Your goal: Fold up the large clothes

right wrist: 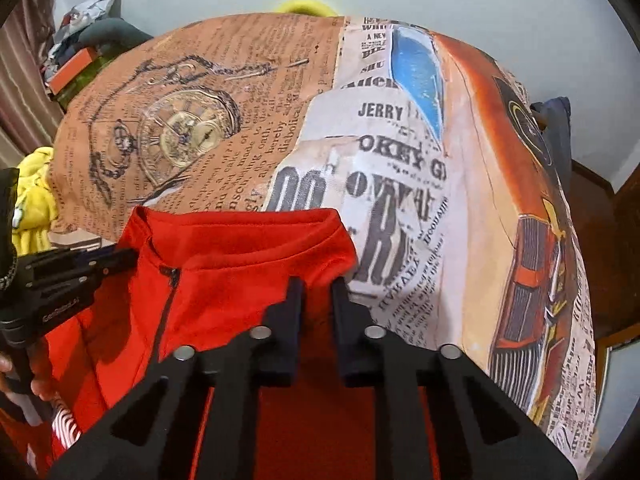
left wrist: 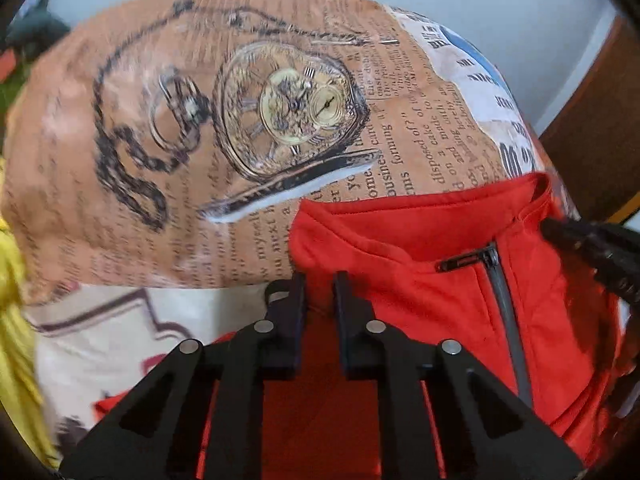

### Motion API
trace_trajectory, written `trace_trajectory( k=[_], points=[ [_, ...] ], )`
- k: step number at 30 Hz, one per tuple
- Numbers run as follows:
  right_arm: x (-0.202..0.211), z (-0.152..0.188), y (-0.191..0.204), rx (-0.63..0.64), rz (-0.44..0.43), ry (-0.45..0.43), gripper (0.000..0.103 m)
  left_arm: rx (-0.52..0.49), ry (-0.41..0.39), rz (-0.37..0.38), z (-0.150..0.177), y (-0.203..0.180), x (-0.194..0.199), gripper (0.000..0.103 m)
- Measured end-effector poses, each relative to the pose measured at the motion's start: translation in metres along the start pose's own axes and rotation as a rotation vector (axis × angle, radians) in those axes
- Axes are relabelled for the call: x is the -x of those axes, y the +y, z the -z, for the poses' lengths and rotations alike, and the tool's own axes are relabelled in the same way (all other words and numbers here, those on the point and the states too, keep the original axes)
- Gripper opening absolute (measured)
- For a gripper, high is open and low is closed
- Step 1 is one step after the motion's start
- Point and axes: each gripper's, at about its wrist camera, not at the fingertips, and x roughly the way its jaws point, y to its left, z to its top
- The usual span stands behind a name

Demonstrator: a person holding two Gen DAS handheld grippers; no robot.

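Observation:
A red zip-neck garment [left wrist: 420, 292] lies on a bed covered with a newspaper-and-pocket-watch print sheet [left wrist: 200, 120]. My left gripper [left wrist: 320, 280] is shut on the red fabric near the garment's left shoulder. In the right wrist view the same red garment [right wrist: 224, 272] shows its collar and dark zipper [right wrist: 170, 292]. My right gripper [right wrist: 318, 286] is shut on the fabric at the collar's right side. The other gripper shows at each view's edge, the right one in the left wrist view [left wrist: 592, 244] and the left one in the right wrist view [right wrist: 60, 280].
A yellow cloth [right wrist: 32, 200] lies at the bed's left side, also in the left wrist view [left wrist: 16, 340]. Clutter with an orange box [right wrist: 68, 68] sits at the far left. A dark wooden frame [left wrist: 592, 128] stands to the right. A pale wall is behind.

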Motion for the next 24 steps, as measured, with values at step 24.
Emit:
trace_trajectory(
  k=[24],
  points=[
    [0.165, 0.119, 0.071, 0.135, -0.099, -0.118, 0.008, -0.276, -0.142, 0.068, 0.13, -0.032, 0.221, 0.009]
  ],
)
